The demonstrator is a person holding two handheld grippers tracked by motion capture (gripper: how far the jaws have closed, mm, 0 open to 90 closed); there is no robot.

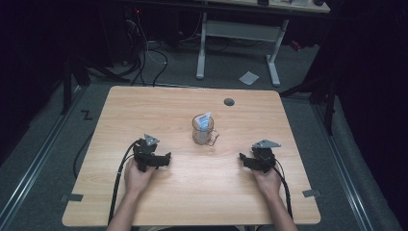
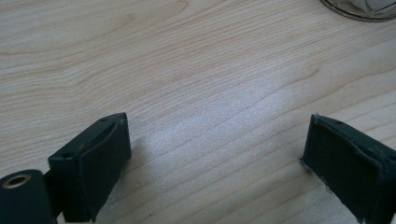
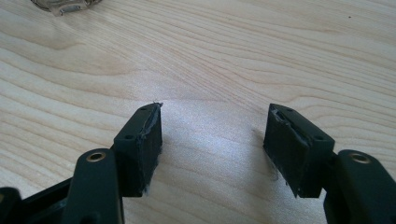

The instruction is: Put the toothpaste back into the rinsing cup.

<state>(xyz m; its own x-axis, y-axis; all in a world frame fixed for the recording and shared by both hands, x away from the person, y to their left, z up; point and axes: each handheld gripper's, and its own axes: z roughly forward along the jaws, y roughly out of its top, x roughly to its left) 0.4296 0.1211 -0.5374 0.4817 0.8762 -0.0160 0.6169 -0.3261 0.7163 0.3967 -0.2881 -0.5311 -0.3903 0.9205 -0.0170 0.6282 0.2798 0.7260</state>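
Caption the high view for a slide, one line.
Both open tongs, left and right, rest on the wooden table, flanking a clear measuring cup holding a blue-white packet.

One clear cup, one packet inside, two grippers.

We see one obstacle on the table: the glass jug with a pouch in it, standing mid-table between and beyond our two grippers. Bare wood lies between the left gripper and right gripper, so either could pass inward unhindered. Both sets of jaws stand wide apart over bare wood. A small dark disc lies flat near the far edge.
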